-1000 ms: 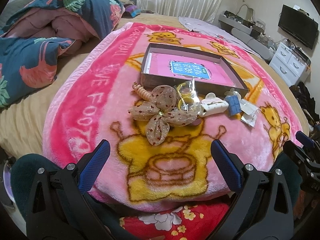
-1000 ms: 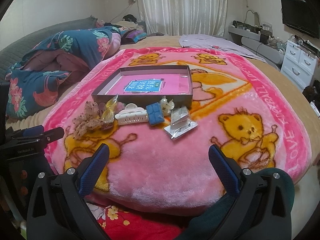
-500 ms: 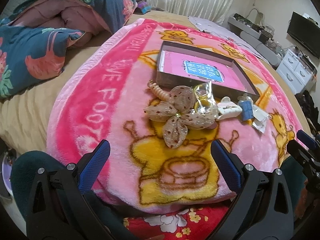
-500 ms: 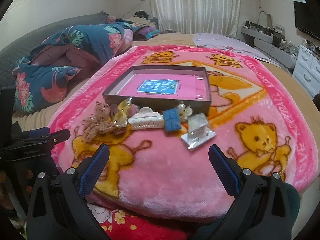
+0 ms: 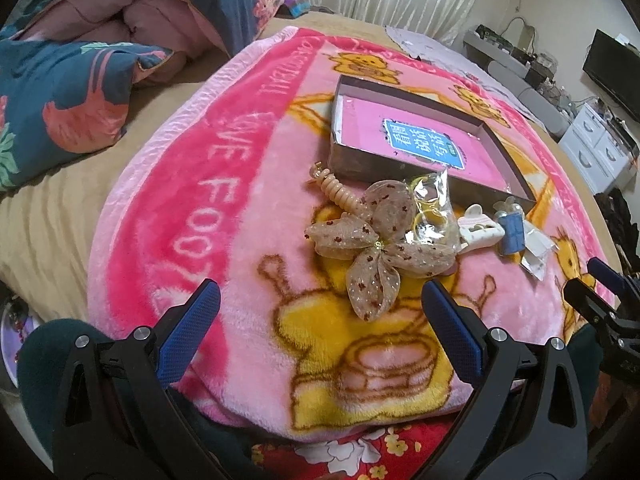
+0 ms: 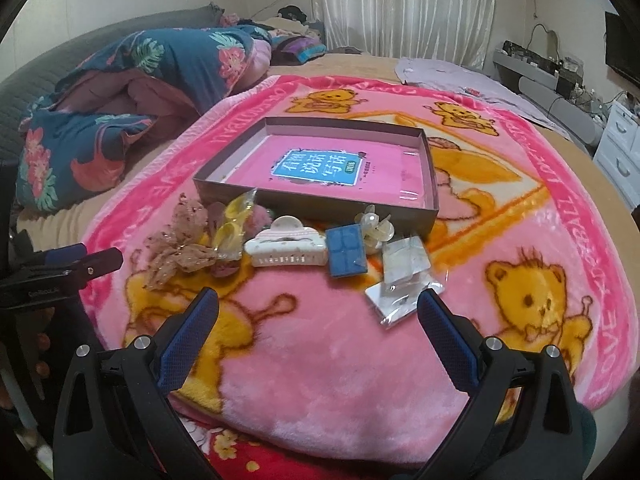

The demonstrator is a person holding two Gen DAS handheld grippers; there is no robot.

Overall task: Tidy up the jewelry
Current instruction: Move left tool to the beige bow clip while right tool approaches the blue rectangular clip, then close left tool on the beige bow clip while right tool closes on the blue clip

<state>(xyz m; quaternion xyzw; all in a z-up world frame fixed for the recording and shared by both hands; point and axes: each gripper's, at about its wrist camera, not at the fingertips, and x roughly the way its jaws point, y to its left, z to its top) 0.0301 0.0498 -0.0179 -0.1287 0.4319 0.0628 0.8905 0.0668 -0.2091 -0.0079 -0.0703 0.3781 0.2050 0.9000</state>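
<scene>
My left gripper [image 5: 320, 312] hangs spread wide and empty at the bottom of its view, and my right gripper [image 6: 318, 320] is the same, parted with nothing between the pads. The jewelry lies in a row across the middle of the pink blanket [image 6: 320, 360], just in front of the open box [image 6: 430, 184], whose pink floor holds nothing yet. In the left view the gauze bow clip [image 5: 372, 240] sits centre frame, overlapping the clear bag of yellow pieces [image 5: 434, 208]; the white claw clip [image 6: 286, 246], blue square [image 6: 346, 252] and clear packet [image 6: 404, 280] run on towards centre right in the right view. I judge the bow is my first pick: I should come down over its knotted middle, not a floppy petal, and close gently so the bag is not dragged along with it.
</scene>
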